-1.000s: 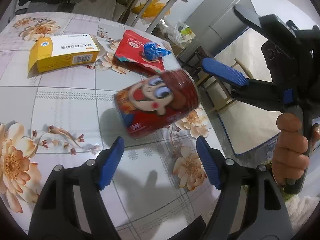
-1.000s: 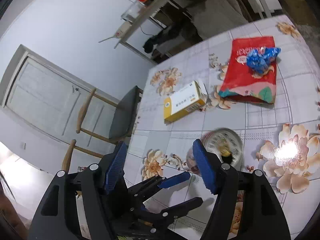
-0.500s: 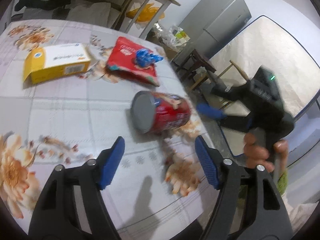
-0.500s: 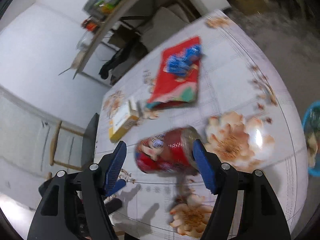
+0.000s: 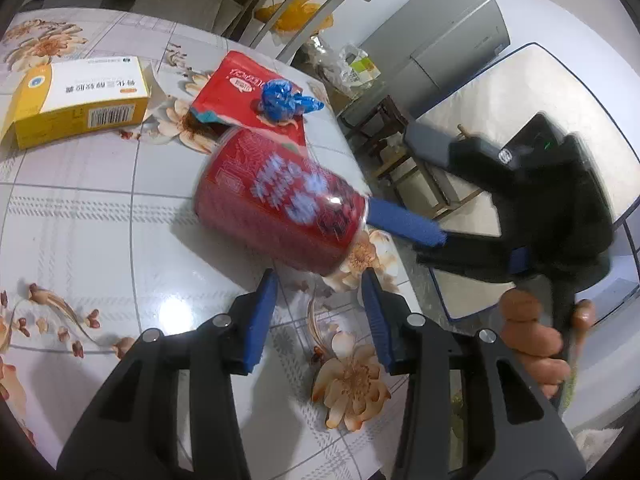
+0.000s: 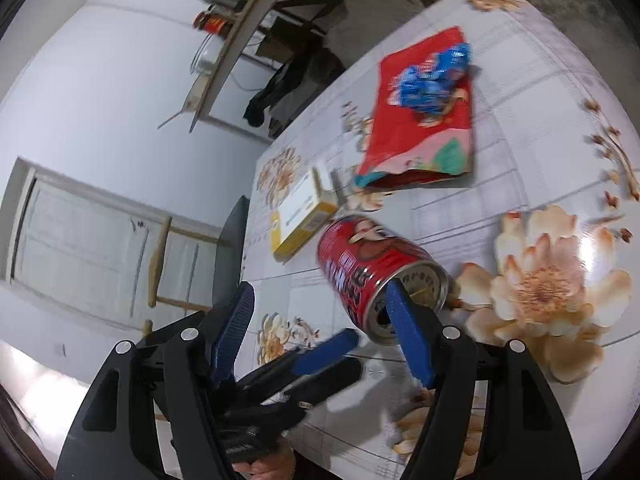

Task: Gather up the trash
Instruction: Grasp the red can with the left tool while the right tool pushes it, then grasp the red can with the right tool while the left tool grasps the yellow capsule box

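The can [image 5: 280, 208] lay on its side on the table [image 5: 80, 216], its long axis slanting from the far left to its open top [image 6: 412, 300] at the near right. My left tongs [image 5: 320, 312] were closing just short of it, nothing between the pads. My right tongs [image 6: 320, 336] stood open, one finger [image 6: 404, 332] across the can's mouth; blur hid whether it touched. The can's print was smeared. Beyond it lay a pouch [image 5: 244, 92] and a box [image 5: 80, 100].

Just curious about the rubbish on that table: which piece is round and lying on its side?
The red can, tipped over near the table edge. The yellow box and red packet are flat-sided.
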### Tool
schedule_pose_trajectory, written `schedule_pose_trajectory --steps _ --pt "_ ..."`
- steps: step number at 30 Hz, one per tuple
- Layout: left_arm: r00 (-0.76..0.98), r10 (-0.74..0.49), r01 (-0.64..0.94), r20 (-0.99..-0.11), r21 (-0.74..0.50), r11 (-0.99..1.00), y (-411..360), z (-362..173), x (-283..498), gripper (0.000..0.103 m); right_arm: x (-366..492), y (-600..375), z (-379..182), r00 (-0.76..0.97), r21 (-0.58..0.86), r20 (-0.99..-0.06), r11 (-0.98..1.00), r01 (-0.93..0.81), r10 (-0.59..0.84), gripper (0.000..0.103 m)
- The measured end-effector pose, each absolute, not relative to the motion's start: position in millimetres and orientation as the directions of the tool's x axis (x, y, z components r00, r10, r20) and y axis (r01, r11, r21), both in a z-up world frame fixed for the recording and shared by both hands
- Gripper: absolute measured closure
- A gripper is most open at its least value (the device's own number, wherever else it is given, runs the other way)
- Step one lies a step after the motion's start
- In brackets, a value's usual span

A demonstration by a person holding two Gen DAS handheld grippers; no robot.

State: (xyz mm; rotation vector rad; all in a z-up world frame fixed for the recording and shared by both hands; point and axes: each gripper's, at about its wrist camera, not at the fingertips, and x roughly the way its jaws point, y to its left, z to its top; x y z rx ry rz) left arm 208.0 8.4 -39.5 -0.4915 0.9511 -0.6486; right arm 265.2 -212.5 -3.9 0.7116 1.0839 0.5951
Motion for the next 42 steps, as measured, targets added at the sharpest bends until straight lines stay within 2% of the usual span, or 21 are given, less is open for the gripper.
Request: schedule_pose_trajectory --steps 5,6,8,11,20,29,42 --pt "0.487 -0.665 0.285 -0.567 -0.616 0.734 25 -26 204 0.062 262 -212 6 0.398 0.737 -0.588 0.669 -0.094 0.704 0.036" --pt "0.513 -0.65 0.28 -0.561 -0.607 0.744 31 -22 206 0.059 263 -214 6 0.401 0.734 -0.593 0.674 -0.089 0.699 0.036" --pt "0.549 -0.62 0.251 -0.56 -0.597 0.762 41 -16 215 0.048 265 -219 0 0.405 0.731 -0.609 0.681 -0.049 0.682 0.036" --pt "0.539 -0.621 0.267 -0.569 -0.583 0.767 42 -14 237 0.043 266 -227 -9 0.409 0.743 -0.609 0.669 -0.007 0.68 0.036" --pt "0.473 -0.657 0.317 -0.587 -0.582 0.749 20 -31 274 0.043 270 -240 -46 0.381 0.852 -0.51 0.513 0.101 0.771 0.036" --pt "0.444 -0.675 0.322 -0.589 -0.598 0.734 17 -37 261 0.043 272 -238 -42 0.407 0.823 -0.545 0.561 0.092 0.733 0.036" --pt "0.404 -0.687 0.271 -0.604 -0.638 0.721 17 -45 203 0.043 244 -193 17 0.409 0.705 -0.619 0.704 -0.085 0.67 0.036"
